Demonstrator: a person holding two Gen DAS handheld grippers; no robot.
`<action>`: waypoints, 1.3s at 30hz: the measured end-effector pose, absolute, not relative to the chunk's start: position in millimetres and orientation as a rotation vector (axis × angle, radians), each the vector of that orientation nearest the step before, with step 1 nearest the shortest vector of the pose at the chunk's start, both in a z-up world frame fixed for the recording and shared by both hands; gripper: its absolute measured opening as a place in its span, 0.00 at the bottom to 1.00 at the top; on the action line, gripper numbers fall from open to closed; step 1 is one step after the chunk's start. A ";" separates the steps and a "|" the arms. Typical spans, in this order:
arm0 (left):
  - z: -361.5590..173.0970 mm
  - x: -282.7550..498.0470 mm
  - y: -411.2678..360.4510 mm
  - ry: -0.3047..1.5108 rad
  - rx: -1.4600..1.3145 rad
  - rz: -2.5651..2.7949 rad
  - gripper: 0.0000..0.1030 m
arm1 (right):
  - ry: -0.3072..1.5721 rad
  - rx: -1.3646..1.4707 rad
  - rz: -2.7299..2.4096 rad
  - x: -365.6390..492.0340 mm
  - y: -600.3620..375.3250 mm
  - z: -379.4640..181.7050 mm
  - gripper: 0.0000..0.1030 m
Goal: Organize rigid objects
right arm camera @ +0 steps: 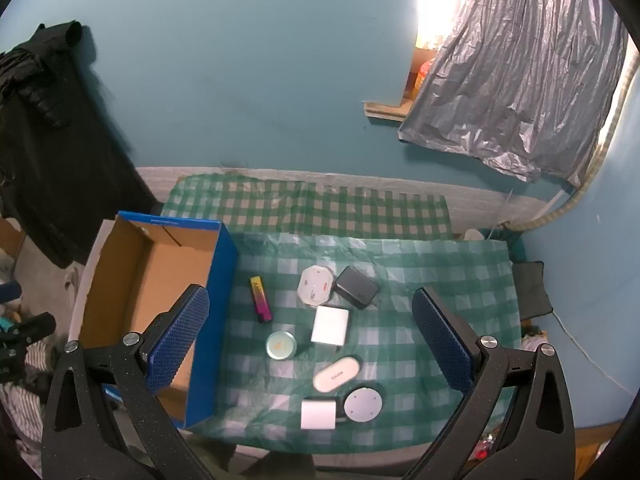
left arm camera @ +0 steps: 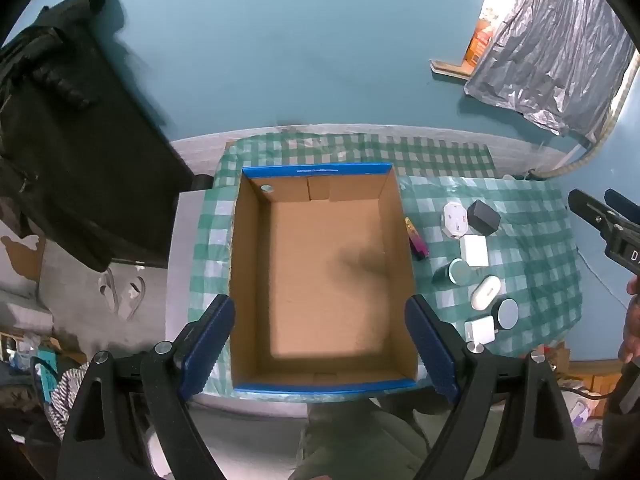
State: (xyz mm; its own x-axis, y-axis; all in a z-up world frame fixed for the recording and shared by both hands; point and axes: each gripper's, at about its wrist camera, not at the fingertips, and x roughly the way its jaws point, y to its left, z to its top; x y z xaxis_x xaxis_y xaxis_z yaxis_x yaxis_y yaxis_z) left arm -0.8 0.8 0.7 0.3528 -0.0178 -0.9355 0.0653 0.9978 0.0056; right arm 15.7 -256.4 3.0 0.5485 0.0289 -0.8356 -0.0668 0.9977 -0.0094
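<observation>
An empty cardboard box (left arm camera: 256, 264) with a blue rim lies on the checked cloth. My left gripper (left arm camera: 320, 346) hovers open above its near end, holding nothing. Right of the box lie several small items: a pink-yellow stick (right arm camera: 260, 299), a white octagonal piece (right arm camera: 315, 285), a black charger (right arm camera: 357, 287), a white square block (right arm camera: 330, 326), a teal tin (right arm camera: 281, 345), a white oval case (right arm camera: 336, 374), a grey disc (right arm camera: 363, 403) and a small white cube (right arm camera: 318, 414). My right gripper (right arm camera: 312, 340) hangs open above them, touching none.
A green checked cloth (right arm camera: 440, 280) covers the table up to the blue wall. Black clothing (left arm camera: 72, 152) hangs at the left. A silver plastic sheet (right arm camera: 520, 80) drapes at the upper right. A dark cushion (right arm camera: 530, 288) lies off the table's right edge.
</observation>
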 end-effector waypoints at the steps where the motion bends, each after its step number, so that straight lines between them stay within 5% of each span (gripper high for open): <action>1: 1.2 -1.2 1.2 1.208 0.042 -0.057 0.85 | 0.989 -0.041 0.057 15.7 -256.4 2.8 0.98; 39: -7.1 2.0 -3.7 1.240 0.048 -0.068 0.85 | 1.017 -0.033 0.063 19.7 -255.6 -9.3 0.98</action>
